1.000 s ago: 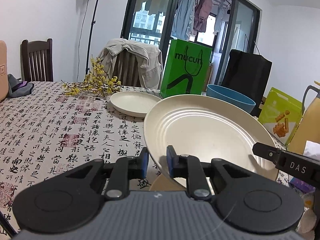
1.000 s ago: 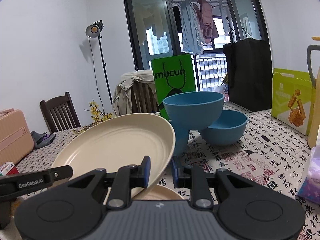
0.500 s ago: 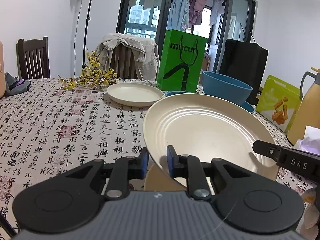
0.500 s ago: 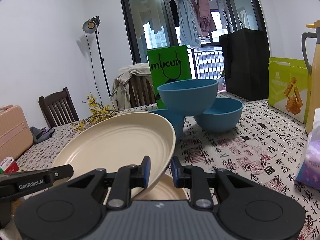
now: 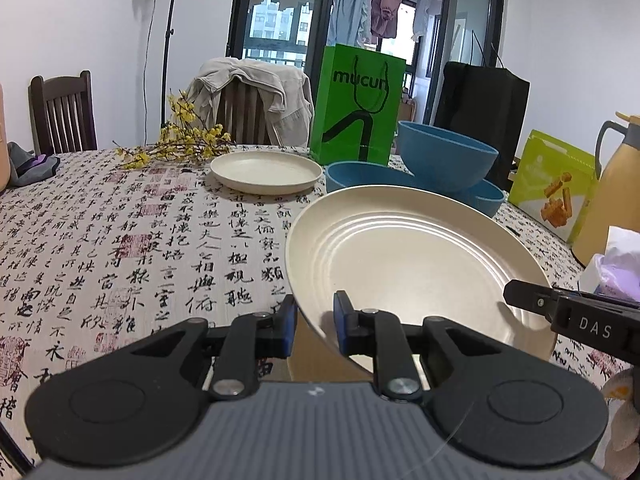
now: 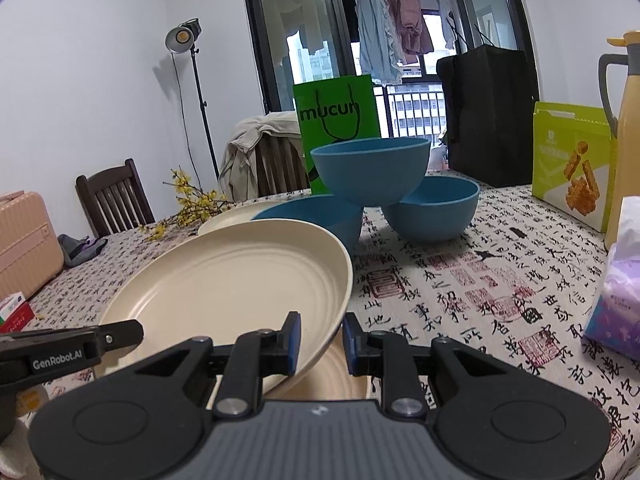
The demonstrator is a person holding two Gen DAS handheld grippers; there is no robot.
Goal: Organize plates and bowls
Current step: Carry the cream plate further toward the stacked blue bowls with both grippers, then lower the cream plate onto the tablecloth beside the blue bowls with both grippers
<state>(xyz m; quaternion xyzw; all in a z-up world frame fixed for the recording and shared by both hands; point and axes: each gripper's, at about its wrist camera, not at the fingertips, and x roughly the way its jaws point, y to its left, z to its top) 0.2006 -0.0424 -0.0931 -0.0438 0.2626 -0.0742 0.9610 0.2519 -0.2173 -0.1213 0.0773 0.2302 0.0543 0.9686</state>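
A large cream plate (image 5: 412,264) (image 6: 236,284) is held tilted above the table by both grippers. My left gripper (image 5: 314,322) is shut on its left rim. My right gripper (image 6: 320,338) is shut on its right rim. Another cream plate (image 6: 340,378) lies on the table under it, mostly hidden. A smaller cream plate (image 5: 266,170) lies farther back. Three blue bowls (image 6: 370,168) stand behind, one resting on top of the other two (image 6: 434,210).
A green paper bag (image 5: 358,106) stands behind the bowls. A yellow snack box (image 6: 572,160), a yellow thermos (image 5: 612,188) and a tissue pack (image 6: 616,312) are at the right. Yellow flowers (image 5: 176,146), chairs and a pink suitcase (image 6: 24,240) are at the left.
Both grippers have lowered with the large plate, which now sits closer to the table and the plate beneath it. Nothing has been released.
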